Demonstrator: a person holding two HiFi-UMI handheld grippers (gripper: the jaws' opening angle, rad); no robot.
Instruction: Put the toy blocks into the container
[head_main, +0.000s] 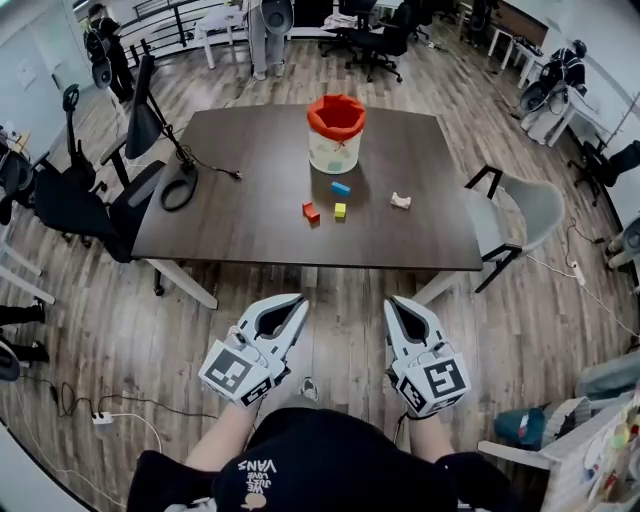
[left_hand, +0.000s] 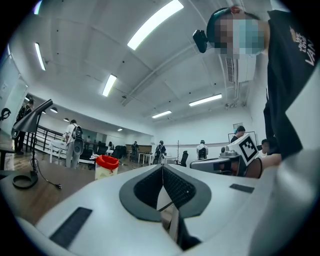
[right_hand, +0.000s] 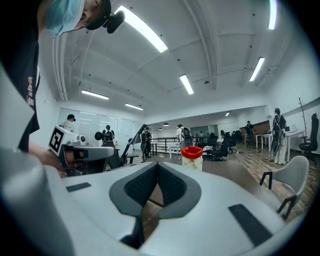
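Note:
On the dark table (head_main: 250, 230) lie a blue block (head_main: 341, 187), a red block (head_main: 311, 212), a yellow block (head_main: 340, 210) and a small white block (head_main: 400, 201). Behind them stands the container (head_main: 335, 135), a pale bucket with a red liner, also seen in the left gripper view (left_hand: 106, 166) and the right gripper view (right_hand: 192, 158). My left gripper (head_main: 298, 304) and right gripper (head_main: 393, 305) hover side by side short of the table's near edge. Both are shut and empty, pointing level toward the table.
A black desk lamp with its cable (head_main: 178, 185) stands at the table's left end. A grey chair (head_main: 520, 215) sits at the right, black office chairs (head_main: 60, 200) at the left. A power strip (head_main: 102, 418) lies on the wooden floor. Other people stand far back in the room.

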